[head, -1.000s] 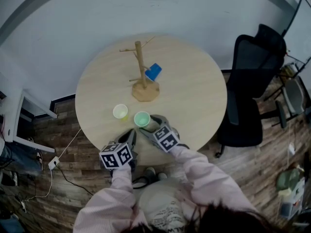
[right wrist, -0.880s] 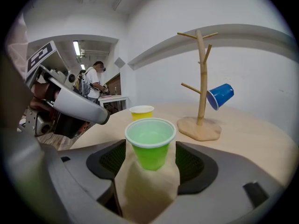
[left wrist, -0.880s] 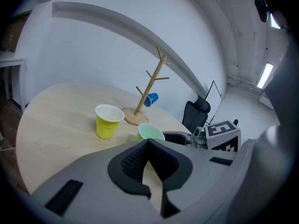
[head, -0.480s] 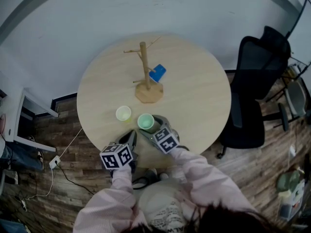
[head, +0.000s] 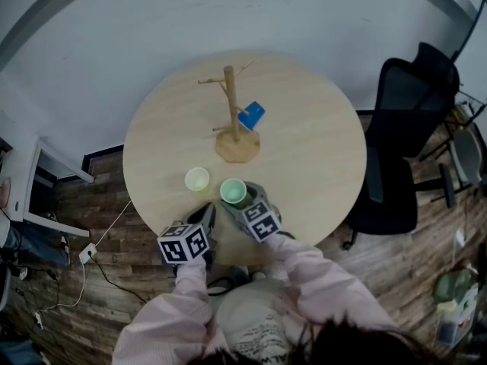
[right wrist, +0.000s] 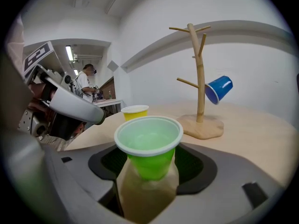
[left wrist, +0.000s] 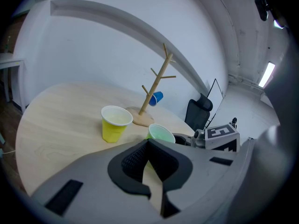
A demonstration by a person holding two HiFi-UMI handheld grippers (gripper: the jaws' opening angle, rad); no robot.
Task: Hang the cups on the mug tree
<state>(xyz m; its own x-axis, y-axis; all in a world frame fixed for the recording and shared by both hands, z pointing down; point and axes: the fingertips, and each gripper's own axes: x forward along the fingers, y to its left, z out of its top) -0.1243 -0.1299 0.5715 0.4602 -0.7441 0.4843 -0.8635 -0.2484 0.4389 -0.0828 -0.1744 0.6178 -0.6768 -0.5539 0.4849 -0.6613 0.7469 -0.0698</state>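
Right gripper view: cup (right wrist: 148,146) between tongs (right wrist: 149,163)

— Office, or lab?
— A workroom, something of both. A round pale wooden table (head: 319,150), a black swivel office chair (head: 407,120) beside it, and a white power strip (head: 86,253) with its cable on the dark wood-plank floor (head: 99,219).
— And further back?
— Bare white walls (head: 228,14), a ceiling tube light (right wrist: 70,53) and a person standing at a bench (right wrist: 85,80).
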